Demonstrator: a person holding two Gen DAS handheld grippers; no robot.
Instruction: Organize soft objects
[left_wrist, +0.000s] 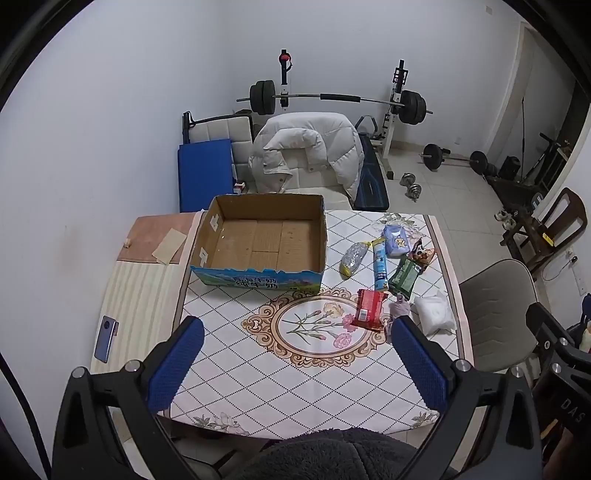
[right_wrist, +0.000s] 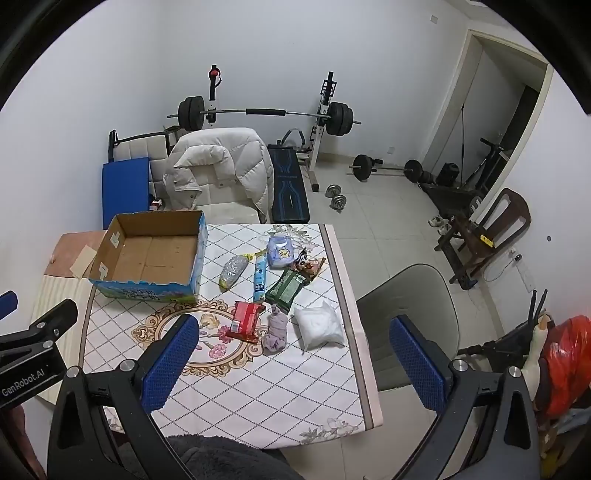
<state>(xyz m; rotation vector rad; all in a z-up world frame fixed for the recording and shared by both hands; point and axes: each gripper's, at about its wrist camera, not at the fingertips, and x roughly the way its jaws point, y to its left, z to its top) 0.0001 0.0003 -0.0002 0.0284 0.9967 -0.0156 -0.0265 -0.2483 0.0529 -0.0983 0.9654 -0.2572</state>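
Both tools (left_wrist: 297, 328) (right_wrist: 291, 328) wide apart above tablecloth's (right_wrist: 258, 387) bare near edge.

Barbell on rack (left_wrist: 332, 99) stood top centre against wall. White puffer jacket (left_wrist: 310, 147) draped chair below it. Phone (left_wrist: 106, 338) lay lower left. Dumbbells (left_wrist: 412, 186) sat on floor, right.

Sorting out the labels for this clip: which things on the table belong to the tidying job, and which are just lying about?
Job:
cardboard box
red packet
green packet
white bag
lilac cloth
blue tube
left tongs and right tongs, both open

Lying about:
phone
white jacket
barbell
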